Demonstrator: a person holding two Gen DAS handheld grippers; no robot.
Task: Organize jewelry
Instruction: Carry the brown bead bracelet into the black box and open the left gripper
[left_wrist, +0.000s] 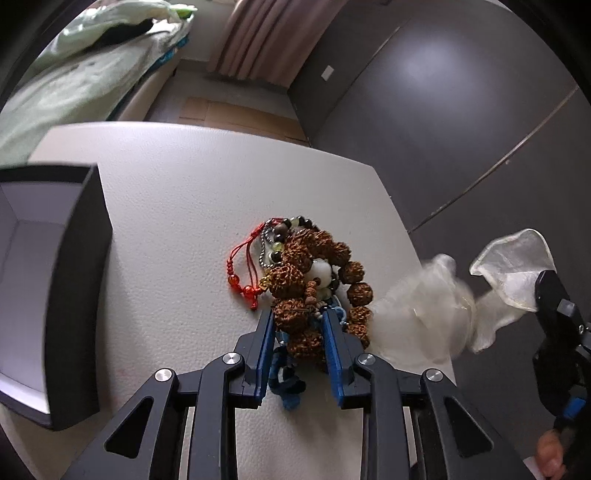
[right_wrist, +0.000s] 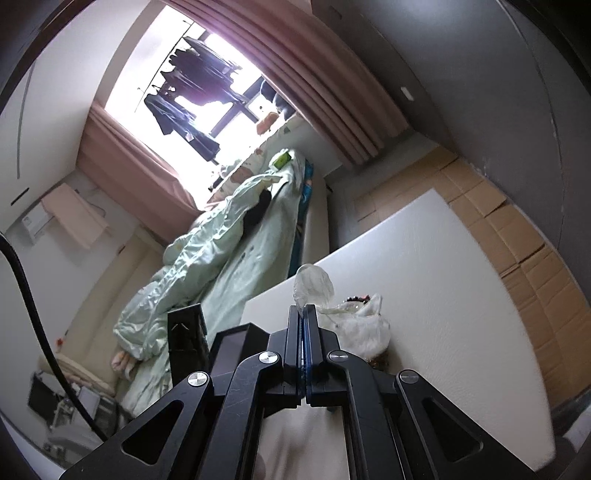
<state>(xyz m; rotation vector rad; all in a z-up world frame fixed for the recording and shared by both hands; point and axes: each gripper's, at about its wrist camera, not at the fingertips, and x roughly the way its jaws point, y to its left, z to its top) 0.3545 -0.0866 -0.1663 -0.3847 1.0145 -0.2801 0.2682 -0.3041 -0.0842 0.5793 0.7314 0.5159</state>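
Jewelry (left_wrist: 314, 291) heaped in one tangled pile near the right edge of the white desk (left_wrist: 177, 206), long axis running from the near edge away toward the far side. Pile composed of a bracelet of large, rough, knobbly brown seed beads (left_wrist: 295, 280); a red knotted cord with glossy orange-red beads (left_wrist: 245, 269), trailing left; a fine metal ball chain; small dark and pale green round beads at the far end; one smooth white bead at centre; blue braided cord (left_wrist: 286, 384) trailing toward the camera. Left hand-held gripper (left_wrist: 297, 319) set down over the near end of the pile, blue-padded fingers (left_wrist: 264, 354) apart, straddling brown beads; firm contact not determinable. Sheer white organza pouch (left_wrist: 428, 314) lying just right of the pile, touching it, fabric crumpled and translucent. Right hand-held gripper (right_wrist: 304, 317) pressed together, pinching the pouch's gathered edge. Black open box (left_wrist: 55, 295) with pale interior standing on the desk, well left of the pile. Desk surface finely pebbled.
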